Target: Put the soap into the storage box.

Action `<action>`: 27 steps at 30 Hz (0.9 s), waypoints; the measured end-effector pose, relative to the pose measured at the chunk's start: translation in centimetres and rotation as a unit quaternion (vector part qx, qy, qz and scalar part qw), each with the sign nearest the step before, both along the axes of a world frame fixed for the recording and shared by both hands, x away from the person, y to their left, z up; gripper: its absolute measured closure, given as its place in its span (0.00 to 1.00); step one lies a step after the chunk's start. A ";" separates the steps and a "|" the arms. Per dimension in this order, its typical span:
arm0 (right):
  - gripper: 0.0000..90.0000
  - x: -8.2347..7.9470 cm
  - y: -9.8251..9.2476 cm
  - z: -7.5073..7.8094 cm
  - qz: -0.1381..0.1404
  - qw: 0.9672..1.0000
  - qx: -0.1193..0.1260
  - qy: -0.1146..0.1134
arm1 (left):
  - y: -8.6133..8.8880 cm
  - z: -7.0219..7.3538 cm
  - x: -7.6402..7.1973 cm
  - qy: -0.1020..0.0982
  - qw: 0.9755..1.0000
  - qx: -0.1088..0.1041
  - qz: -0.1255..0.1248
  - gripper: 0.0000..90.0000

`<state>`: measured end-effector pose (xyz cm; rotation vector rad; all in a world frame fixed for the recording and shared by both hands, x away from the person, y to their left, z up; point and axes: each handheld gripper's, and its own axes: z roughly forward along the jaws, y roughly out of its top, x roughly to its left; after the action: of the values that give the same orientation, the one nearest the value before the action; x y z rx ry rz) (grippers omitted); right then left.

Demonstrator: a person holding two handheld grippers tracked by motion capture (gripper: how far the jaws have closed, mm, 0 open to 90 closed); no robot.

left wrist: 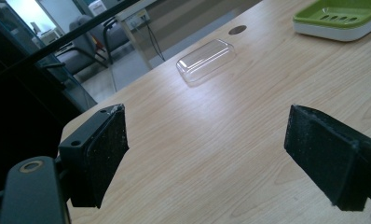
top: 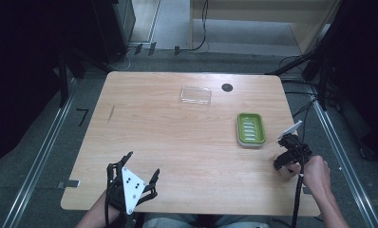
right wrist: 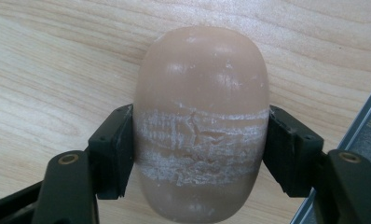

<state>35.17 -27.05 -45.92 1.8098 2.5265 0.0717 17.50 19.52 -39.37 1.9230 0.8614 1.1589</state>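
My right gripper (right wrist: 200, 158) is shut on a tan oval bar of soap (right wrist: 202, 93) with white scuff marks across its middle. The jaws press on its two long sides just above the wooden table. In the high view the right gripper (top: 286, 161) is near the table's right edge, below the green soap dish (top: 250, 129). My left gripper (top: 143, 163) stands open with nothing between its fingers at the front left. In the left gripper view the wide-apart jaws of the left gripper (left wrist: 207, 140) face a clear plastic lid (left wrist: 205, 60) and the soap dish (left wrist: 342, 18).
The clear lid (top: 195, 96) lies at the back middle, next to a dark round hole (top: 227, 87) in the tabletop (top: 177, 137). The table's right edge and a metal floor rail (right wrist: 365, 116) run close beside the right gripper. Cables lie on the floor beyond.
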 end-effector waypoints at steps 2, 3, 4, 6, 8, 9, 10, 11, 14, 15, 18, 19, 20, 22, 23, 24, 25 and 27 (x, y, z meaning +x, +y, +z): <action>0.37 0.1 0.0 0.2 0.002 1.000 -0.001 0.000 | 0.0 0.0 0.0 0.000 1.000 0.000 0.000 0.16; 0.37 0.1 0.1 0.3 0.001 1.000 0.002 -0.002 | 0.0 0.0 0.0 0.001 1.000 0.001 0.000 0.16; 0.37 0.1 0.1 0.5 0.000 1.000 0.003 -0.003 | 0.0 0.0 0.0 0.001 1.000 0.002 0.001 0.16; 0.37 0.1 0.2 0.8 0.002 1.000 0.005 -0.006 | 0.0 0.0 0.1 0.002 1.000 0.000 0.004 0.16; 0.37 0.1 0.4 1.0 0.003 1.000 0.006 -0.008 | 0.0 0.0 0.1 0.002 1.000 0.000 0.005 0.16; 0.37 0.0 0.4 1.1 0.005 1.000 0.006 -0.008 | 0.0 0.0 0.1 0.002 1.000 0.000 0.005 0.16; 0.37 0.0 0.5 1.2 0.007 1.000 0.006 -0.006 | 0.0 0.0 0.1 0.001 1.000 -0.001 0.004 0.16; 0.37 0.0 0.6 1.3 0.009 1.000 0.006 -0.006 | 0.0 0.0 0.1 0.002 1.000 -0.001 0.003 0.16; 0.37 0.0 0.8 1.6 0.012 1.000 0.006 -0.006 | 0.0 0.0 0.1 0.001 1.000 -0.001 0.002 0.16; 0.37 0.0 0.9 1.8 0.015 1.000 0.006 -0.007 | 0.0 0.0 0.1 0.001 1.000 -0.002 0.002 0.16; 0.37 0.2 1.0 2.2 0.014 1.000 0.007 -0.009 | 0.0 0.0 0.1 0.002 1.000 0.000 0.002 0.16; 0.37 0.3 1.0 2.2 0.018 1.000 0.007 -0.010 | 0.0 0.0 0.1 0.002 1.000 0.000 0.002 0.16; 0.37 0.4 1.0 2.3 0.016 1.000 0.007 -0.011 | 0.0 0.0 0.1 0.002 1.000 0.001 0.002 0.16; 0.37 0.6 1.1 2.5 0.017 1.000 0.008 -0.010 | 0.0 0.0 0.1 0.002 1.000 0.001 0.002 0.16; 0.37 0.6 1.1 2.5 0.018 1.000 0.008 -0.012 | 0.0 0.0 0.1 0.002 1.000 0.001 0.002 0.16; 0.37 0.7 1.2 2.6 0.017 1.000 0.008 -0.012 | 0.0 0.0 0.1 0.002 1.000 0.000 0.002 0.16; 0.37 0.8 1.3 2.6 0.019 1.000 0.009 -0.013 | 0.0 0.0 0.1 0.002 1.000 0.000 0.002 0.16; 0.37 0.9 1.4 2.8 0.021 1.000 0.009 -0.013 | -0.1 0.0 0.1 0.002 1.000 0.000 0.002 0.16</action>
<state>36.11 -25.63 -43.14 1.7490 2.5548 0.1175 17.57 19.46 -39.37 1.9254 0.8669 1.1577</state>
